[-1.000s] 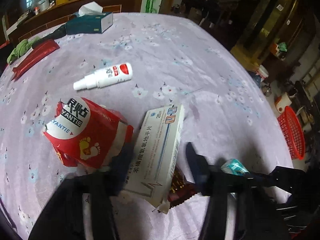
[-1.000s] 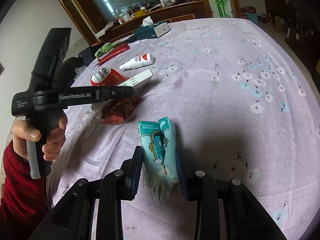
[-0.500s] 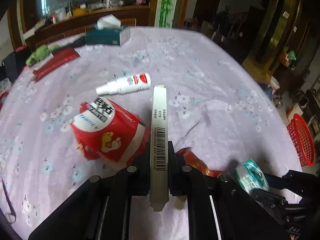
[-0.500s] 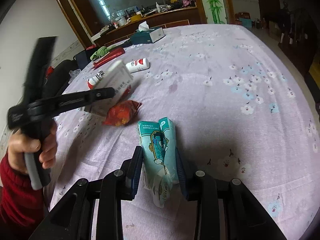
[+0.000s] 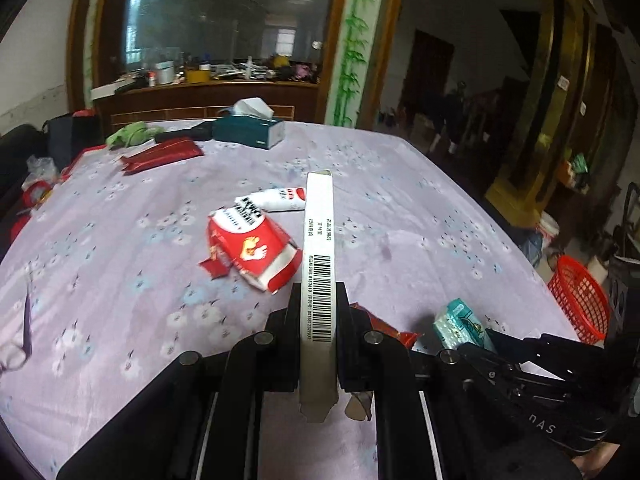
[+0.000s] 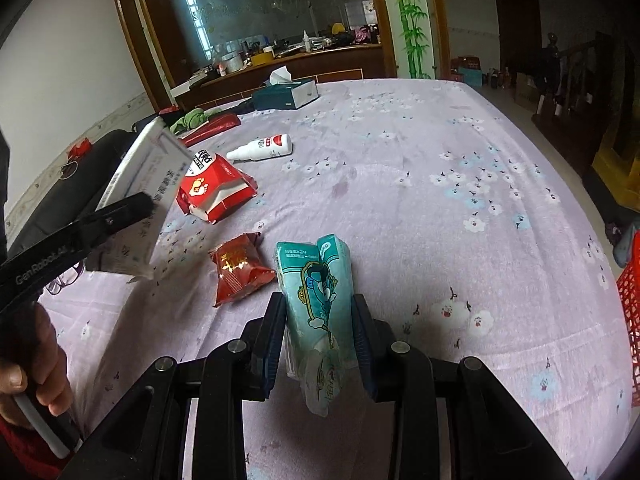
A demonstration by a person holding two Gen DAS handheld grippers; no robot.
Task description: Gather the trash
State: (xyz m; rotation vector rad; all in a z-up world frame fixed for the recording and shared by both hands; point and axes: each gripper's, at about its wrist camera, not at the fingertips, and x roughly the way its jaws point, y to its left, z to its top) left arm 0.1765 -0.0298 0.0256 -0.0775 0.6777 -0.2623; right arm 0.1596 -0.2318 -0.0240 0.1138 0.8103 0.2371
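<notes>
My left gripper [image 5: 319,292] is shut on a white medicine box [image 5: 318,248], held edge-on above the purple tablecloth [image 5: 400,200]. The right wrist view shows that box [image 6: 148,172] raised at the left in the left gripper [image 6: 132,204]. My right gripper [image 6: 318,312] is shut on a teal tissue pack [image 6: 316,280], low over the table's near side. On the cloth lie a red-and-white packet [image 5: 252,248], a white spray bottle [image 5: 276,200] and a red snack wrapper [image 6: 236,266].
A red mesh basket [image 5: 580,300] stands off the table's right edge. At the far end sit a teal tissue box [image 5: 248,130], a dark red pouch [image 5: 160,156] and a green cloth [image 5: 128,134]. Glasses [image 5: 16,344] lie at the left edge.
My left gripper went from open around the white box to shut on it, then lifted it off the cloth and turned it on edge. The right gripper kept its hold on the tissue pack.
</notes>
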